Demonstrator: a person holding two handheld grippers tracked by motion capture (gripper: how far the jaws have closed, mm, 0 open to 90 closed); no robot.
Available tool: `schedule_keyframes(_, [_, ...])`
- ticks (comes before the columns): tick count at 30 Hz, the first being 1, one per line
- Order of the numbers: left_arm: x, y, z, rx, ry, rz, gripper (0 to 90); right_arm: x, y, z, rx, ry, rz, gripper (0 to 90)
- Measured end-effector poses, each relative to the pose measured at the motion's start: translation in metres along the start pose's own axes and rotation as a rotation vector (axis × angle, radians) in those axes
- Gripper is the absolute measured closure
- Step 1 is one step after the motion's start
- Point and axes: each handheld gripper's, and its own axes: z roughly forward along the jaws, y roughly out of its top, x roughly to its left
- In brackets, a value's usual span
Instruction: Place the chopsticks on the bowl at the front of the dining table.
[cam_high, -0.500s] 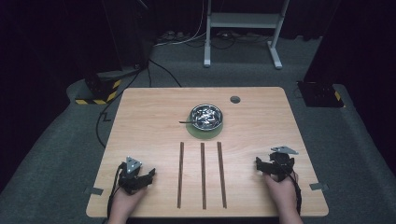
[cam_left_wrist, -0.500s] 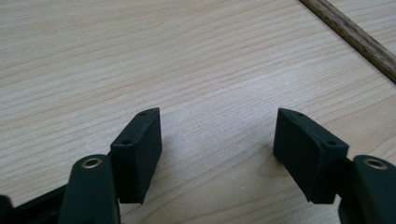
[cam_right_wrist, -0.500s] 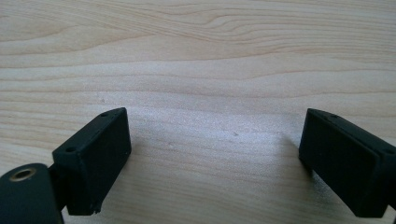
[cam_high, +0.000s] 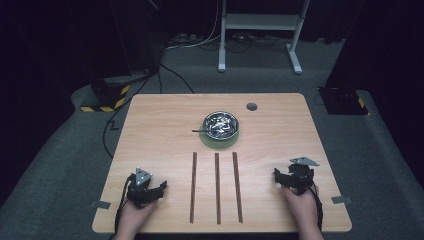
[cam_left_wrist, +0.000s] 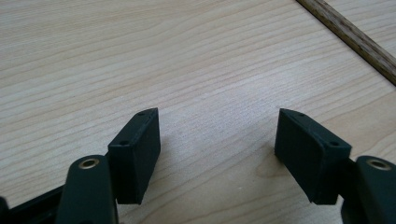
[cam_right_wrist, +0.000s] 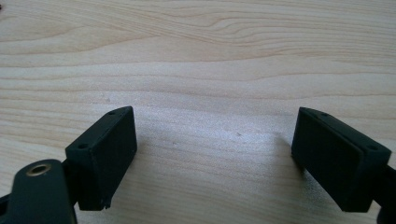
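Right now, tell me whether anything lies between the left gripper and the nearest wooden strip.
Nothing visible does. The left gripper rests on the table with its jaws open and empty, and bare wood runs from it to the nearest wooden strip. The metal bowl sits farther back, out of that path.

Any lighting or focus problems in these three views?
High view: table evenly lit, surroundings nearly black, bowl contents glint and blur together. Left gripper view: wood grain sharp, near fingers slightly soft. Right gripper view: soft shadows beside the fingers.
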Motion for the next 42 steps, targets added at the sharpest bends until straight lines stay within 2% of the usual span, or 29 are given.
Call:
schedule_keyframes(10, [0.0, 0.0, 0.0, 0.0, -0.001, 0.0, 31.2, 0.0, 0.0, 0.0, 0.0, 0.002, -0.003, 13.9])
schedule_keyframes(13, [0.0, 0.0, 0.0, 0.0, -0.001, -0.001, 31.2, 0.001, -0.001, -0.002, -0.003, 0.009, -0.013, 19.1])
schedule_keyframes(15, [0.0, 0.0, 0.0, 0.0, -0.003, -0.001, 31.2, 0.006, -0.003, -0.005, -0.022, -0.003, -0.055, 21.5])
schedule_keyframes(22, [0.0, 0.0, 0.0, 0.0, -0.004, -0.001, 31.2, 0.016, -0.001, -0.013, -0.028, 0.051, -0.066, 25.9])
schedule_keyframes(23, [0.0, 0.0, 0.0, -0.001, -0.004, -0.001, 31.1, 0.018, -0.001, -0.013, -0.044, 0.049, -0.071, 26.3])
schedule_keyframes(27, [0.0, 0.0, 0.001, 0.0, -0.005, -0.001, 31.2, 0.028, -0.001, -0.015, -0.041, 0.062, -0.1, 25.7])
schedule_keyframes(30, [0.0, 0.001, 0.001, -0.001, -0.007, -0.002, 31.1, 0.037, 0.0, -0.017, -0.035, 0.096, -0.107, 25.9])
schedule_keyframes(38, [0.0, 0.001, 0.001, -0.001, -0.008, -0.002, 31.1, 0.061, 0.002, -0.02, -0.047, 0.135, -0.118, 31.2])
schedule_keyframes(42, [0.0, 0.001, 0.001, -0.001, -0.009, -0.001, 31.1, 0.07, 0.003, -0.021, -0.052, 0.156, -0.118, 30.6])
